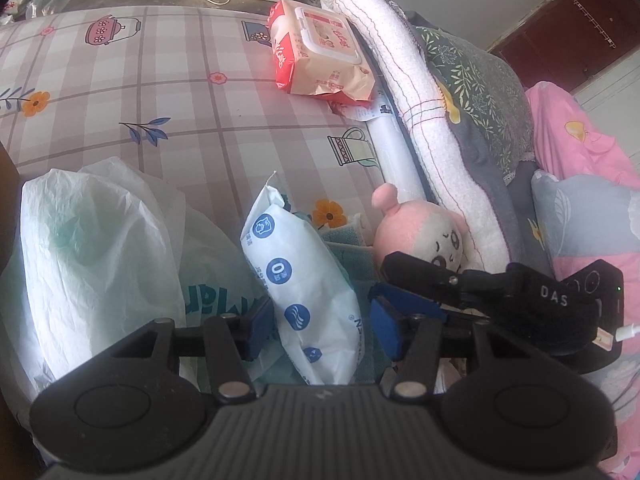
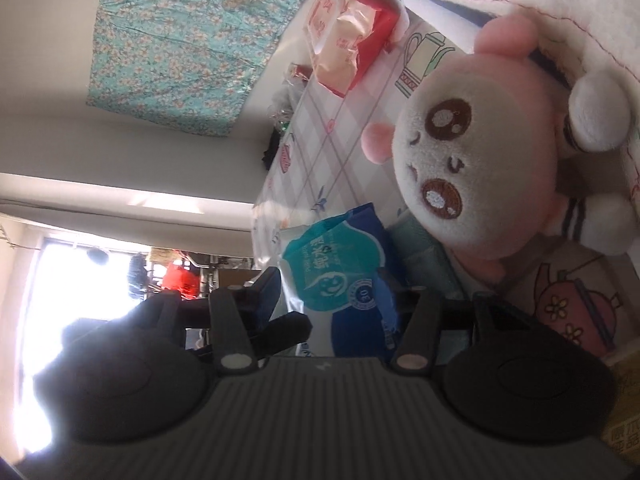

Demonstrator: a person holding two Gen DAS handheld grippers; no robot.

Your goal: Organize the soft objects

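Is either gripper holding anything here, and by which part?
The blue-and-white wipes pack stands between both grippers' fingers at its lower end. The left gripper shows a gap at one pad, so no grip; whether the right gripper presses cannot be told.

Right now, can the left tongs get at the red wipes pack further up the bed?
Probably yes, but not while occupied: the left tongs straddle the blue-and-white wipes pack. Beyond it, the checked sheet lies bare up to the red wipes pack.
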